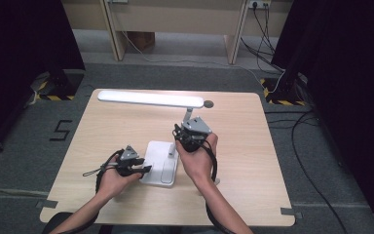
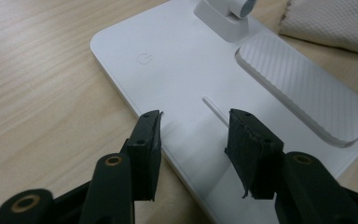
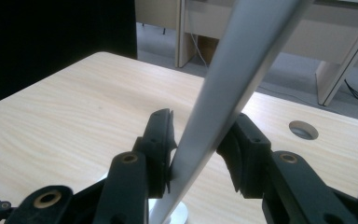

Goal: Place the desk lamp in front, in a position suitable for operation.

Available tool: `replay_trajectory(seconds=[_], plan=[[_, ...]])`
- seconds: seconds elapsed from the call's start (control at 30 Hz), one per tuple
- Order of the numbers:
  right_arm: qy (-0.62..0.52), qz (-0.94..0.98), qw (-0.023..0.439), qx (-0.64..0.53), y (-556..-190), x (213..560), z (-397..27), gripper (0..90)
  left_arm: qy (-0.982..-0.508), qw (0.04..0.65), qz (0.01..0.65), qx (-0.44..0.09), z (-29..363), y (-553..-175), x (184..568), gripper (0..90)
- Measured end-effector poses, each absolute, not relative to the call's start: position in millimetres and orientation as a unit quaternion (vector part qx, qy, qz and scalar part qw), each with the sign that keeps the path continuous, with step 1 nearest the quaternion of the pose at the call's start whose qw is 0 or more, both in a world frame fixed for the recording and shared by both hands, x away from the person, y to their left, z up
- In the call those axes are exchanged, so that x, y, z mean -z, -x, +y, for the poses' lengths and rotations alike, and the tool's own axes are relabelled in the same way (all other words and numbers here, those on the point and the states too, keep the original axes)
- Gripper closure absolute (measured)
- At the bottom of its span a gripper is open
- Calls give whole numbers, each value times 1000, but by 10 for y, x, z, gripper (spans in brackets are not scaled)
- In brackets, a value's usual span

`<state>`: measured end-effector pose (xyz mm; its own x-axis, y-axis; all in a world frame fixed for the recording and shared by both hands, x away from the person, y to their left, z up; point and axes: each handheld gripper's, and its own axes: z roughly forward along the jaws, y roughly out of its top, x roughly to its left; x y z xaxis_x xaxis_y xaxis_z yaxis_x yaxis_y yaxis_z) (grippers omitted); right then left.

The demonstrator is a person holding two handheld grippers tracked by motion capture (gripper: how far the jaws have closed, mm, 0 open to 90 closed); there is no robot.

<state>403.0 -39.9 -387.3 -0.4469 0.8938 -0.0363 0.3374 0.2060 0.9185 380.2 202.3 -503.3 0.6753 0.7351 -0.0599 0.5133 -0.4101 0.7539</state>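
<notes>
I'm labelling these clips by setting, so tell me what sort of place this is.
Probably a lab or office recording space rather than a home. A small wooden table stands on grey carpet, black curtains hang at both sides, cables trail over the floor by hazard tape, and a desk lamp is the only prop.

A light wooden bench (image 1: 253,161) with rounded corners and a round cable hole (image 1: 208,104) near its far edge stood on grey carpet (image 1: 165,73). Black curtains (image 1: 24,44) closed off both sides. Beyond the bench, pale wooden furniture legs (image 1: 112,34) stood on a lighter floor, with a wall socket (image 1: 259,4) above them. Black cables (image 1: 311,146) trailed over the carpet at the right. Yellow-and-black tape (image 1: 53,97) marked the stand feet, and a black numeral "5" (image 1: 62,130) was taped to the carpet at the left.
</notes>
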Motion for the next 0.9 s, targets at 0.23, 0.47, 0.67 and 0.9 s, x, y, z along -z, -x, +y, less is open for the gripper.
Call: replay_trajectory(seconds=[0.23,0.47,0.67,0.9], plan=[[-420,725,293,-462,-3801,3868,-471,630,-836,392,359,-136,1937,-3558,5027,555],[-410,731,294,-460,-3667,3866,-511,626,-838,400,343,-142,1899,-3422,5041,555],[-393,744,293,-454,-3655,3885,-511,484,-826,432,326,-159,1949,-3383,5001,512],[-385,744,263,-479,-3489,3990,-763,416,-804,452,337,-186,2175,-3308,4946,459]])
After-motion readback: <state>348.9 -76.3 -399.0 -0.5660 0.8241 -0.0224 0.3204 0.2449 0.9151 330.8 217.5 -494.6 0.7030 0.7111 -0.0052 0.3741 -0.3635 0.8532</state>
